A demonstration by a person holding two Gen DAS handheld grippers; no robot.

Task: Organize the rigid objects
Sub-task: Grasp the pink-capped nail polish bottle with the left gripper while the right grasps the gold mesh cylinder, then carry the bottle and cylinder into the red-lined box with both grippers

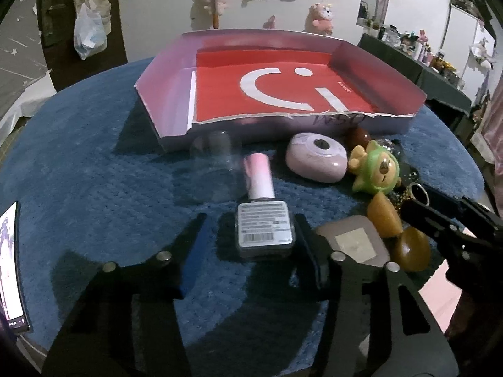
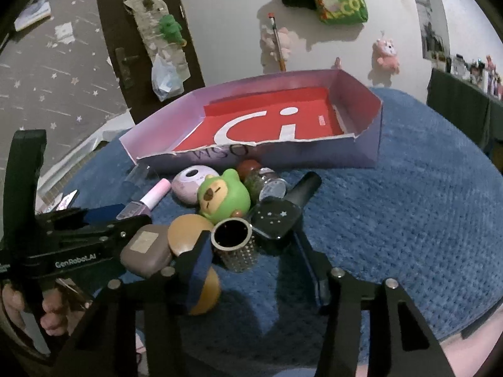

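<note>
— On the left?

— Angled steeply down over the blue mat (image 1: 94, 172). Left gripper (image 1: 250, 220) straddling the nail polish bottle (image 1: 265, 232) with jaws fairly narrow. Hard against the bottle's glass base on one side, a sliver of gap on the other. Not pinched.

— And the bottle itself?

— Flat on the mat, pink cap pointing at the box (image 1: 169, 119), just short of its torn front wall.

— On the right?

— Tilted down as well, low over the heap. Right gripper (image 2: 251, 238) set around the studded cup (image 2: 235, 251), jaws partway in. One blue pad at the cup's rim, the other well clear, next to the black starry bottle (image 2: 276, 220). No hold.

— Anything of the person?

— Only a hand (image 2: 19, 311) curled round the left handle, at the lower left of the right wrist view.

— Rest of the pile?

— Beside the green figurine (image 2: 226, 201), all outside the box.
</note>
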